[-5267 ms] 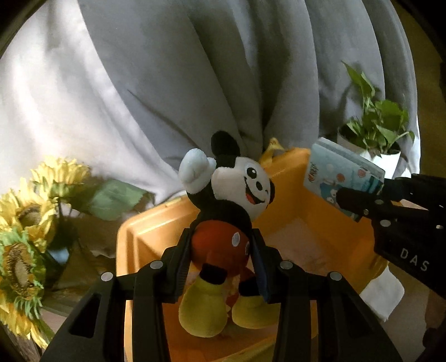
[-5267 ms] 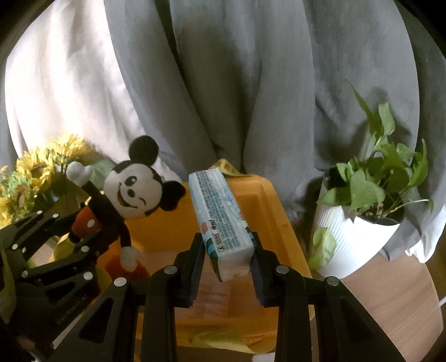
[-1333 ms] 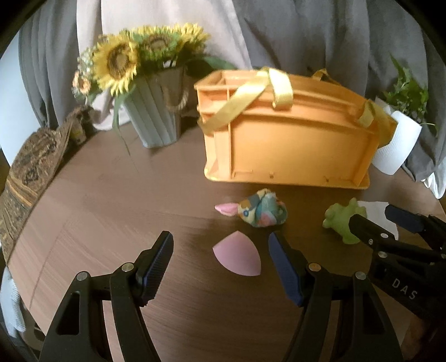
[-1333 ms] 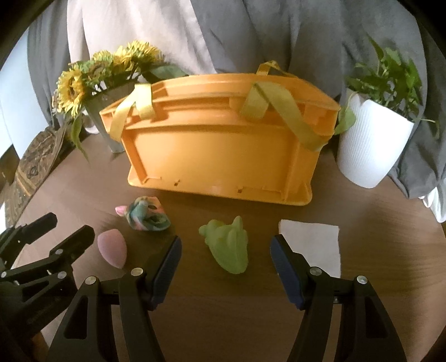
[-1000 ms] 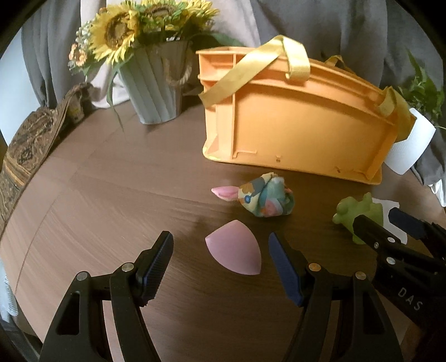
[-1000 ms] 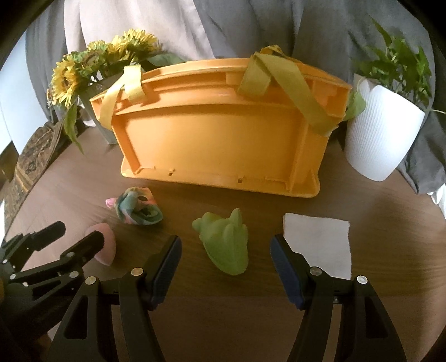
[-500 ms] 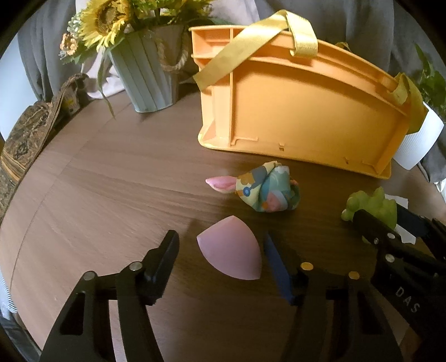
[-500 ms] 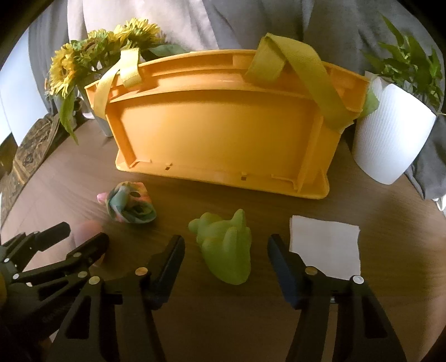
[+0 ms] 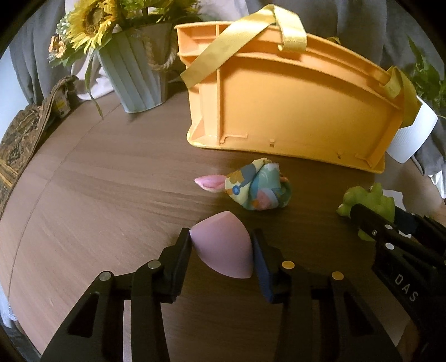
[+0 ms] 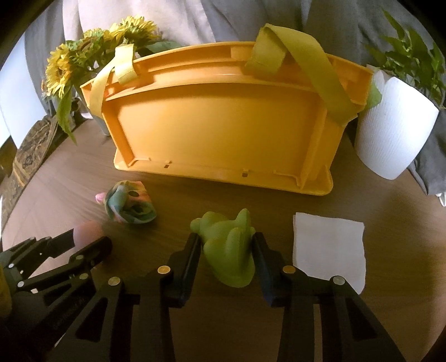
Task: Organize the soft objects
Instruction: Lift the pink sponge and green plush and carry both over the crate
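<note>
Right at my left gripper (image 9: 223, 247), both pads are pressed against the sides of the pink teardrop sponge (image 9: 223, 250), which sits low on the wooden table (image 9: 97, 200) with its point aimed away from me. Over on the other side, my right gripper (image 10: 226, 250) has its fingers closed in on the green squishy toy (image 10: 228, 247), flanks touching the pads, toy lying on the tabletop. Just to the right of that toy lies a flat white napkin (image 10: 329, 245), apart from the gripper finger. A little farther out, between the two tools and the crate, sits the colourful knotted cloth bundle (image 9: 257, 189) with a pink tip poking out to the left; it's free, nothing touching it. Beyond that stands the orange plastic crate (image 10: 223, 131), yellow fabric handles (image 9: 237, 53) draped over its rim, its long side wall facing me. Behind its left corner there's the ribbed grey vase of sunflowers (image 9: 133, 75), and off the right corner the white pot with the green plant (image 10: 395, 133). At the back hangs a grey curtain (image 10: 251, 16).
</note>
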### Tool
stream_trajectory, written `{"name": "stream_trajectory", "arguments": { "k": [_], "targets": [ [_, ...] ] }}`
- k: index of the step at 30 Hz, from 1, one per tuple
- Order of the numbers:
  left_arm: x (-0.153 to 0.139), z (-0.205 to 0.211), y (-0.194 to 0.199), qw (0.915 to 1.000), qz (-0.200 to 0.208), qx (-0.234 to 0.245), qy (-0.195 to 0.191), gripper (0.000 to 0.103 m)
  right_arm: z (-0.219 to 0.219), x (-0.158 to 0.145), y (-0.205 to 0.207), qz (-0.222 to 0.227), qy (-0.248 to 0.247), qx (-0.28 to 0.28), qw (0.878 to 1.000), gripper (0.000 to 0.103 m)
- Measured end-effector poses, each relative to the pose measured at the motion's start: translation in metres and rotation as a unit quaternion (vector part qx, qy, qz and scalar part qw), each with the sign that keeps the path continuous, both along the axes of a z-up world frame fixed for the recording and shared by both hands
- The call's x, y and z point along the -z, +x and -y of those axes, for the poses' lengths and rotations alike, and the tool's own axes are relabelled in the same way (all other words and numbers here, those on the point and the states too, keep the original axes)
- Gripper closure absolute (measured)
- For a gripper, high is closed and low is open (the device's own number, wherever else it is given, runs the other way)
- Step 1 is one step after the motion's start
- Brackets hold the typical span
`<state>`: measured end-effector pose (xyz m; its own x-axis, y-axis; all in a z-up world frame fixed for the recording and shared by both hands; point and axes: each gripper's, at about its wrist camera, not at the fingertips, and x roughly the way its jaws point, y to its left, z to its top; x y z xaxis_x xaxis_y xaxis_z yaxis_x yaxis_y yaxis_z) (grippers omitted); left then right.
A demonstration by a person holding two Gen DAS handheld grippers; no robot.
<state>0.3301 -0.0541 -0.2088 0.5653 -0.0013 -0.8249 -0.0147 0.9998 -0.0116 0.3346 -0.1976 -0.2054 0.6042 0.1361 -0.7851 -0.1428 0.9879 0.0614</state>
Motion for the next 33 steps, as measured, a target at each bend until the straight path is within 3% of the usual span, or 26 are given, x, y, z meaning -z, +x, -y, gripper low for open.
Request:
{"name": "stream_trajectory", "arguments": {
  "k": [19, 33],
  "targets": [
    [-0.058, 0.003, -0.017, 0.9975, 0.052, 0.049, -0.004, 0.061, 0.011, -0.052, -0.033, 0.032, 0.026, 0.040, 0.998, 0.064],
    [-0.111, -0.005, -0.023, 0.9907, 0.108, 0.082, 0.000, 0.061, 0.007, -0.105, -0.051, 0.090, 0.034, 0.068, 0.993, 0.064]
  ]
}}
